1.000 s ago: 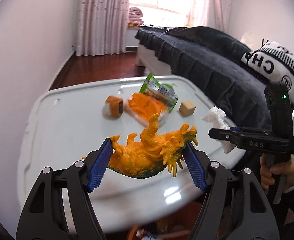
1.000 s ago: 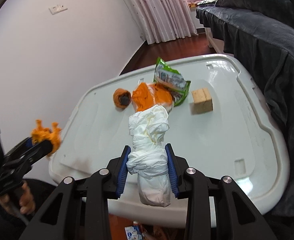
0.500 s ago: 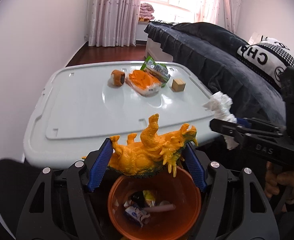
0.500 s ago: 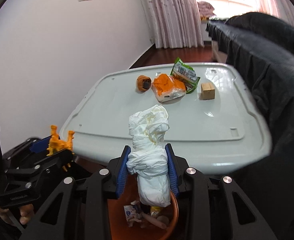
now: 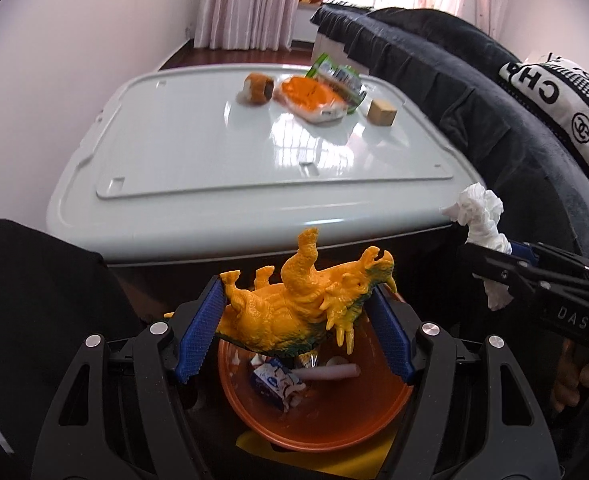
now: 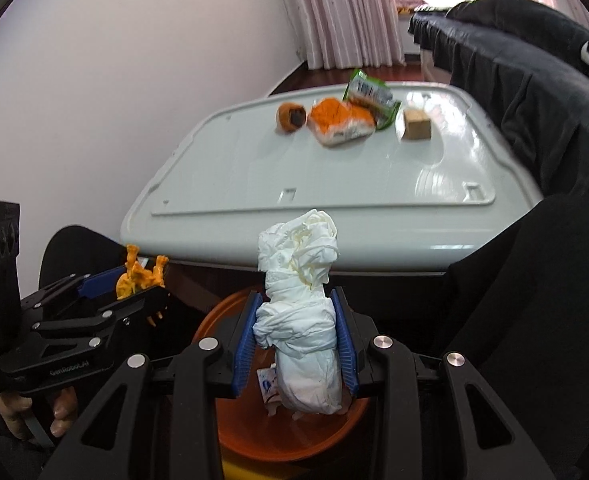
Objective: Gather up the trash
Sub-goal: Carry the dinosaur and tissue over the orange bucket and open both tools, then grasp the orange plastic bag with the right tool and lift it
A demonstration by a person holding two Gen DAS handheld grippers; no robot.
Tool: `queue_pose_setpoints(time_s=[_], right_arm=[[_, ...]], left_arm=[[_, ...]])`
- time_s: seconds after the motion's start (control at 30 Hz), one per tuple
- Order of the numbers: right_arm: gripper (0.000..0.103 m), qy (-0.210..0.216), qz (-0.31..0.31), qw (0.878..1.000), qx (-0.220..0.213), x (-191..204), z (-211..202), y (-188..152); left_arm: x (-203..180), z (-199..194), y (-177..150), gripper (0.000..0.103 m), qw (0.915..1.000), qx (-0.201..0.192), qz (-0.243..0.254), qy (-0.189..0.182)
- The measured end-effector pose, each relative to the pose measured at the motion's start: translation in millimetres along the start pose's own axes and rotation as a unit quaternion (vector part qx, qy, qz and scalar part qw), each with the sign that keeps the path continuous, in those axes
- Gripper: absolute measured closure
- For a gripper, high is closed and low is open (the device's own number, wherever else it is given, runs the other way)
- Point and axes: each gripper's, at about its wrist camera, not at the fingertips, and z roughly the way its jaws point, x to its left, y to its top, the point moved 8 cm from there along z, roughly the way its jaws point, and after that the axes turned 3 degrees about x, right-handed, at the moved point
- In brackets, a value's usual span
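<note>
Now both claws hang over the round orange plastic bin [image 5: 314, 412] for dropping: left claw [image 5: 294, 320] clenched on yellow-orange toy dinosaur [image 5: 298, 308], right claw [image 6: 296, 336] clamped on crumpled white tissue wad [image 6: 298, 312]. Wrappers etc. remain on bench [image 5: 198, 160].

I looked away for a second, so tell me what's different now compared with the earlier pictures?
Both grippers drew back from over the white lid and now hang above the orange bin. Nothing was let go: the left gripper still clamps the toy dinosaur, the right gripper still clamps the wad of tissue. The wrappers and wooden block lie where they were.
</note>
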Motion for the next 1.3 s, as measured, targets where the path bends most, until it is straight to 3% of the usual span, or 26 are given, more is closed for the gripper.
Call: queue_pose_setpoints(time_s=[1.07,1.13,1.17,1.2,1.3], right_arm=[[0.067,0.020,0.006,0.999,0.028,4.0,15.1,-13.2],[0.065,0.021,0.006,0.999,0.030,4.0,15.7,-13.7],[0.051,0.022,0.007,0.999,0.031,3.8,15.8,-13.7],[0.044,0.020,0.009,0.999,0.029,2.7,15.0,-13.2],[0.041,0.015,0.018,1.000,0.012,-2.8,9.0,-9.6]], left_arm=[[-1.0,8.7,-3.0,0.034,0.9997,0.024,0.001,0.004],[-0.9,9.3,-3.0,0.034,0.9997,0.026,-0.001,0.001],[-0.7,9.3,-3.1,0.032,0.9996,0.027,-0.002,-0.002],[0.7,8.9,-3.0,0.029,0.9996,0.026,-0.004,0.001],[4.5,5.3,-1.0,0.027,0.9997,0.019,-0.014,-0.002]])
